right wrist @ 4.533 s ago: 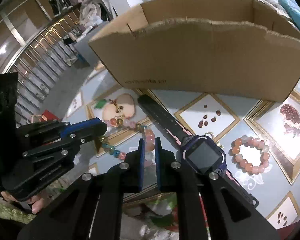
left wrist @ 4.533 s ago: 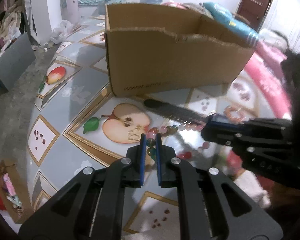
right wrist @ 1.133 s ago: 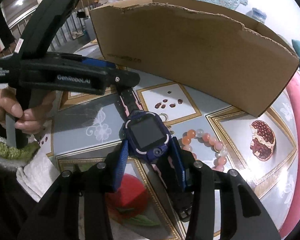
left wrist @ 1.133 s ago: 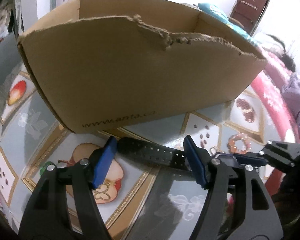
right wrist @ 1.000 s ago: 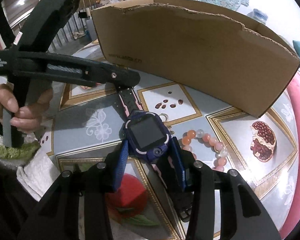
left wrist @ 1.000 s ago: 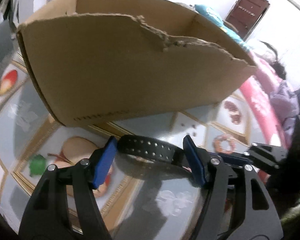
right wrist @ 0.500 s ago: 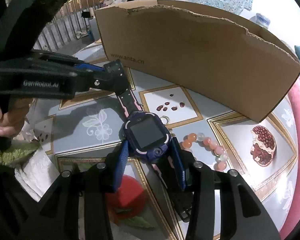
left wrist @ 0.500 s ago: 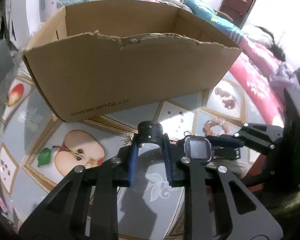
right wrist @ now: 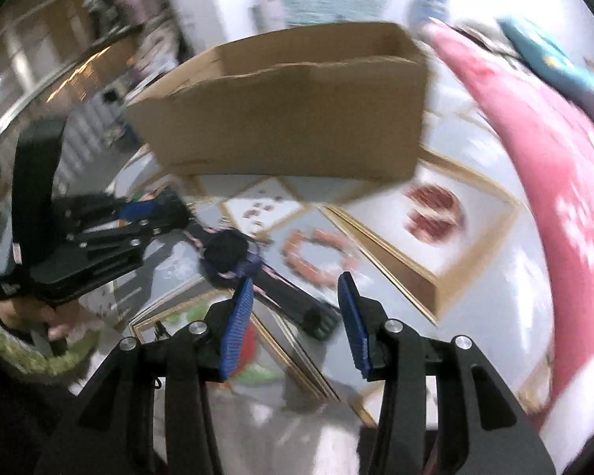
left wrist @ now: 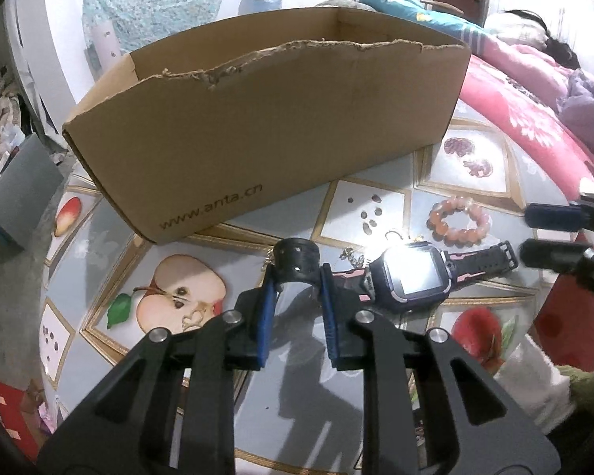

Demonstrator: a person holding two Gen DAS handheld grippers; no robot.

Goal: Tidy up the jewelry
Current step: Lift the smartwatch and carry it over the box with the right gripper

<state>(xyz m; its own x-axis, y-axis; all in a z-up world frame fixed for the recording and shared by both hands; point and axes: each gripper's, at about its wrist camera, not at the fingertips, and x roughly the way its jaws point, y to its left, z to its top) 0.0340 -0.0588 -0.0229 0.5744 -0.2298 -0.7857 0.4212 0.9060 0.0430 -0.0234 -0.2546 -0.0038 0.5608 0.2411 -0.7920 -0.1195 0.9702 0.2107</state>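
A dark blue smartwatch (left wrist: 414,279) with a black and pink strap lies on the tablecloth in front of an open cardboard box (left wrist: 265,126). My left gripper (left wrist: 297,301) is shut on the curled end of the watch strap (left wrist: 297,261). My right gripper (right wrist: 297,308) is open and empty, drawn back from the watch (right wrist: 229,253); it also shows at the right edge of the left wrist view (left wrist: 550,233). A pink bead bracelet (left wrist: 459,219) lies right of the watch. The right wrist view is blurred.
The round table (left wrist: 99,237) has a grey cloth printed with fruit pictures. A small metal ring and chain (left wrist: 394,235) lie behind the watch. A pink bedspread (left wrist: 534,107) lies beyond the table at the right.
My right gripper has let go of the watch body, opened wider and pulled back. My left gripper still grips the strap end. Earlier, the coloured bead string left the table.
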